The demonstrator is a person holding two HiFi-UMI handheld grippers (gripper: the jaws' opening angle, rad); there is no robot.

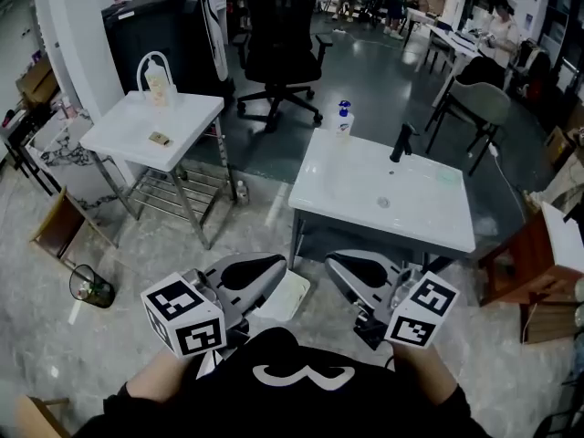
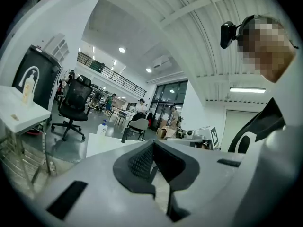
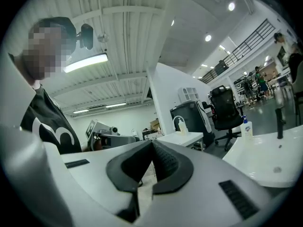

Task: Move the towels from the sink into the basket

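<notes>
You're holding both grippers close to your chest, pointing out level. Your left gripper (image 1: 274,267) has its jaws pressed together at the tips, nothing between the pads, and your right gripper (image 1: 339,265) matches it (closed tight, nothing held there either). The sink (image 1: 429,213) stands just ahead of them, its white basin and drain in plain sight, a black faucet (image 1: 402,141) at its far edge and a soap bottle (image 1: 344,118) on the back left corner. Off to the left sits a small white table (image 1: 137,135), with an office chair (image 1: 278,35) beyond.

Left gripper (image 1: 263,276) and right gripper (image 1: 351,272) point level, jaws closed, empty.
</notes>
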